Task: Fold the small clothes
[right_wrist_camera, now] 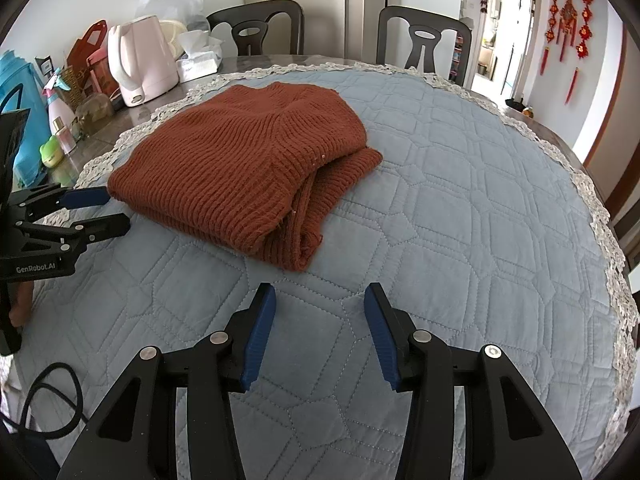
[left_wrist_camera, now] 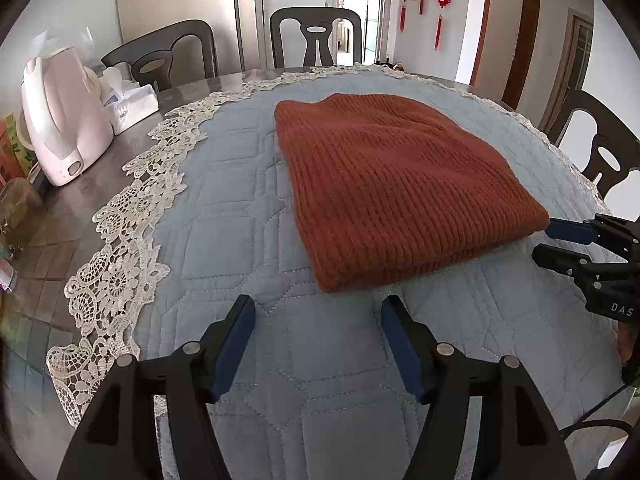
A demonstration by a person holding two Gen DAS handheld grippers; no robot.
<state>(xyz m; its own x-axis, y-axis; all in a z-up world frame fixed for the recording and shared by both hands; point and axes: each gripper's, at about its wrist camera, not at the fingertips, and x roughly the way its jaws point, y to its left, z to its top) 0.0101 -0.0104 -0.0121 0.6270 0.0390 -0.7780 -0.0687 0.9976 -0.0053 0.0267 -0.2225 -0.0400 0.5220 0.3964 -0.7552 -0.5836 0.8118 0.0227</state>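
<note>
- Two grippers, both empty: left gripper (left_wrist_camera: 318, 312) jaws wide apart, nothing between; right gripper (right_wrist_camera: 320, 300) likewise.
- Rust-red ribbed knit sweater (left_wrist_camera: 396, 184), folded into a thick rectangle, lies at 12 o'clock of the left gripper, on the pale blue quilted cloth (left_wrist_camera: 256, 184).
- Judgement: fold looks finished; withdraw low and straight, avoiding the near edge layers.
- Pink kettle (left_wrist_camera: 64, 120) at 10 o'clock; open quilt at 3 o'clock of the right gripper.
</note>
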